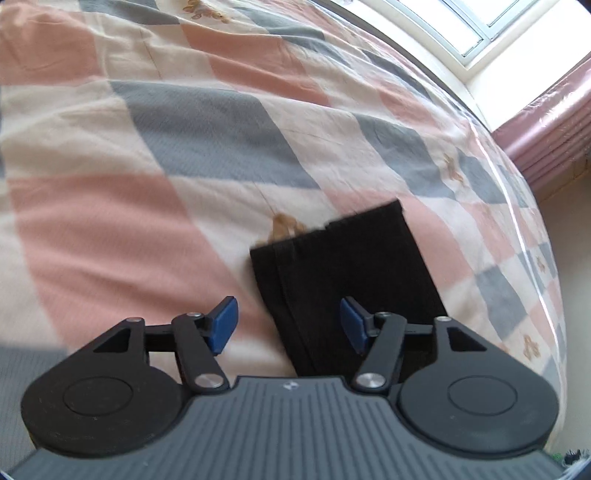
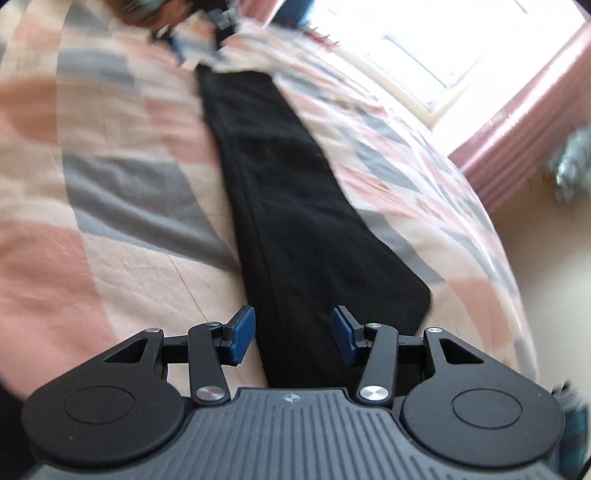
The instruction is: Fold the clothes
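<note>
Fingers [image 1: 221,325] of the left gripper [image 1: 288,325] stood wide over one end of the black trousers [image 1: 347,291] on the bed [image 1: 147,147]; toward 3 o'clock, the right gripper [image 2: 293,332] gaped equally, empty, over the opposite end. Seemingly mid-fold: next, pinch an end.

Home bedroom, checked quilt [image 1: 184,147], window [image 1: 461,22]

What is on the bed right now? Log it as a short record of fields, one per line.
garment: black trousers, laid out long and flat
surface: checked bedspread in pink, grey and cream
left tool: open, over one end of the trousers
right tool: open, over the other end
grasp: neither tool holds cloth
fold state: not yet folded across its length
background: window beyond the bed
</note>
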### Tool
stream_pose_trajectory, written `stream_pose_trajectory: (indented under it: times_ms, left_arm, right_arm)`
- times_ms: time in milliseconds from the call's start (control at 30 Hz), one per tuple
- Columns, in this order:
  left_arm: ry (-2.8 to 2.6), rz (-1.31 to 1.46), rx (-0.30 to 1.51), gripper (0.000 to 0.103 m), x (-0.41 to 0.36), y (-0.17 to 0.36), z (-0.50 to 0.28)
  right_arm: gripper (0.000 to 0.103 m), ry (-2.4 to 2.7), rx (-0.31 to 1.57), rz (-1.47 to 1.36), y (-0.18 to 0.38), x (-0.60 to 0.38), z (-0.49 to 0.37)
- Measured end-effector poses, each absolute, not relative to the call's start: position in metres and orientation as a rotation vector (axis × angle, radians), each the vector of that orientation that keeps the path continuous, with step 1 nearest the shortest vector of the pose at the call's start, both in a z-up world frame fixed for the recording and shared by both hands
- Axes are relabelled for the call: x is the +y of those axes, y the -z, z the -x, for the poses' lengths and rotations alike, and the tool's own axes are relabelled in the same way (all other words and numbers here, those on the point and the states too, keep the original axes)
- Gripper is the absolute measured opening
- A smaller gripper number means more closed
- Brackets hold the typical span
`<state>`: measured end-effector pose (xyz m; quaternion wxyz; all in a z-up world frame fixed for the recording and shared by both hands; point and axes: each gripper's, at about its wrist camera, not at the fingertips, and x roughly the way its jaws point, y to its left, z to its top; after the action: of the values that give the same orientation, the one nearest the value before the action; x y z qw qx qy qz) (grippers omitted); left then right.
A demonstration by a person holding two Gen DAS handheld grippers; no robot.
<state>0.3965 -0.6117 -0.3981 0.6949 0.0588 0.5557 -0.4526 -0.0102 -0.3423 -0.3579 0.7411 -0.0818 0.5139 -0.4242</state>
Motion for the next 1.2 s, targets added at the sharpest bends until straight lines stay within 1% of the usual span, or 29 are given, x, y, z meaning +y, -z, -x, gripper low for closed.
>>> stream_pose_trajectory:
  times_ms: [33, 100, 133, 167, 200, 233, 267, 333, 467, 533, 567, 633, 700, 733, 767, 800, 833, 867, 900, 933, 967, 1033, 1067, 1100, 1167, 1200]
  left_arm:
    - [1.012, -0.140, 1.245, 0.056, -0.618, 0.404, -0.398]
    - [1.020, -0.168, 1.234, 0.042, -0.627, 0.413, -0.399]
    - [1.027, -0.191, 1.212, 0.022, -0.629, 0.414, -0.398]
    - [1.034, -0.215, 1.190, 0.010, -0.632, 0.415, -0.397]
    - [1.060, -0.181, 1.178, 0.006, -0.626, 0.410, -0.399]
    - [1.090, -0.129, 1.169, 0.004, -0.618, 0.404, -0.402]
    - [1.127, -0.080, 1.152, 0.003, -0.607, 0.394, -0.405]
    - [1.187, -0.017, 1.100, 0.003, -0.573, 0.363, -0.410]
    - [1.185, 0.116, 0.993, 0.003, -0.476, 0.301, -0.432]
    - [1.145, 0.120, 0.953, 0.003, -0.419, 0.289, -0.446]
    - [1.119, 0.093, 0.944, 0.004, -0.392, 0.291, -0.449]
    - [1.030, -0.009, 0.957, 0.005, -0.349, 0.313, -0.446]
    - [0.933, -0.076, 1.016, 0.009, -0.320, 0.353, -0.442]
    - [0.884, -0.106, 1.048, 0.015, -0.307, 0.375, -0.440]
    - [0.834, -0.137, 1.079, 0.026, -0.294, 0.396, -0.438]
    - [0.808, -0.123, 1.084, 0.027, -0.287, 0.408, -0.437]
    - [0.794, -0.125, 1.070, 0.028, -0.288, 0.409, -0.437]
    - [0.783, -0.136, 1.053, 0.028, -0.292, 0.407, -0.436]
    - [0.773, -0.165, 1.018, 0.028, -0.298, 0.399, -0.435]
    - [0.768, -0.200, 0.965, 0.028, -0.304, 0.388, -0.433]
    - [0.751, -0.235, 0.906, 0.028, -0.309, 0.375, -0.434]
    - [0.709, -0.295, 0.805, 0.030, -0.318, 0.349, -0.439]
    - [0.704, -0.304, 0.788, 0.030, -0.323, 0.339, -0.441]
    - [0.721, -0.298, 0.787, 0.030, -0.325, 0.329, -0.440]
    - [0.817, -0.283, 0.805, 0.030, -0.331, 0.311, -0.422]
    - [0.876, -0.294, 0.833, 0.031, -0.333, 0.310, -0.400]
  right_arm:
    - [0.048, 0.943, 1.159, 0.219, 0.368, -0.345, 0.004]
    - [0.046, 0.953, 1.221, 0.270, 0.387, -0.351, -0.005]
    - [0.043, 0.960, 1.234, 0.295, 0.394, -0.353, -0.007]
    - [0.038, 0.961, 1.242, 0.323, 0.402, -0.355, -0.009]
    - [0.034, 0.956, 1.248, 0.343, 0.408, -0.358, -0.012]
    - [0.019, 0.948, 1.248, 0.347, 0.409, -0.359, -0.014]
    - [0.007, 0.948, 1.245, 0.337, 0.408, -0.360, -0.014]
    - [0.004, 0.967, 1.211, 0.321, 0.399, -0.361, -0.009]
    - [0.003, 0.966, 1.126, 0.329, 0.374, -0.348, 0.000]
    - [0.003, 0.914, 1.099, 0.333, 0.364, -0.332, 0.002]
    - [0.003, 0.891, 1.090, 0.336, 0.361, -0.324, 0.001]
    - [0.004, 0.853, 1.075, 0.337, 0.359, -0.311, -0.001]
    - [0.004, 0.796, 1.093, 0.313, 0.368, -0.304, -0.004]
    - [0.005, 0.775, 1.107, 0.322, 0.377, -0.299, -0.006]
    - [0.016, 0.751, 1.134, 0.347, 0.386, -0.295, -0.008]
    - [0.021, 0.724, 1.168, 0.376, 0.395, -0.291, -0.012]
    - [0.021, 0.714, 1.183, 0.423, 0.399, -0.287, -0.015]
    - [0.025, 0.703, 1.171, 0.457, 0.396, -0.283, -0.017]
    - [0.033, 0.683, 1.130, 0.431, 0.385, -0.281, -0.016]
    - [0.048, 0.661, 1.077, 0.381, 0.371, -0.280, -0.013]
    - [0.058, 0.663, 1.029, 0.318, 0.356, -0.281, -0.007]
    - [0.058, 0.696, 0.950, 0.174, 0.328, -0.287, 0.009]
    - [0.057, 0.737, 0.936, 0.098, 0.318, -0.294, 0.020]
    - [0.056, 0.794, 0.930, 0.016, 0.312, -0.304, 0.037]
    - [0.048, 0.917, 0.916, -0.162, 0.305, -0.327, 0.077]
    - [0.048, 0.985, 0.903, -0.242, 0.304, -0.336, 0.101]
